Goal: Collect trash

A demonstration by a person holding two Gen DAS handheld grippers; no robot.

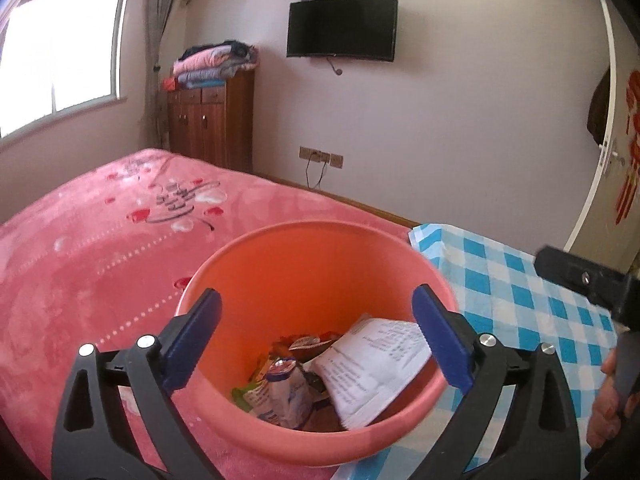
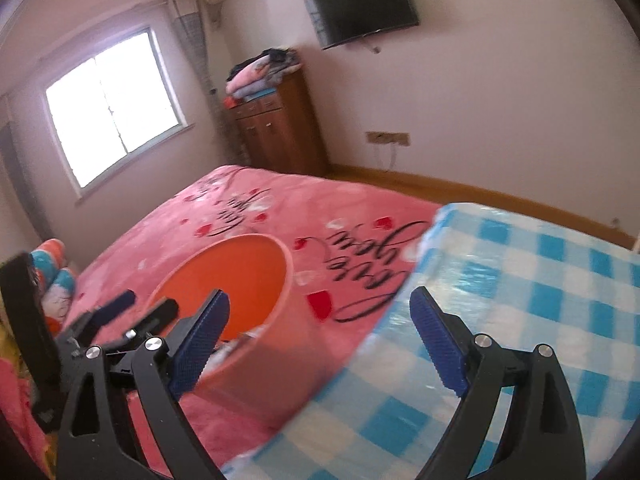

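Blue ribbed pads of the left hand-held gripper are seen right up front, spread wide with nothing pinched, and the orange bin is framed squarely between them. Trash is already sitting in the bottom of it: a white printed packet leaned against the right inner wall, long axis running from low-front up toward the far right, plus a crumpled white-and-blue bag and some colourful wrappers behind it.

From the right wrist view, the right hand-held gripper is also held wide open and empty. The bin is seen off to its left, overlapped by the left pad, while the blue checkered cloth on the desk fills the right side. No loose trash can be made out on that cloth or on the pink bed cover in either view.

So the bin lies straight ahead and below the left one, and left of the right one; the left is judged nearer. Collecting looks mostly done, though the blur makes small scraps hard to rule out.
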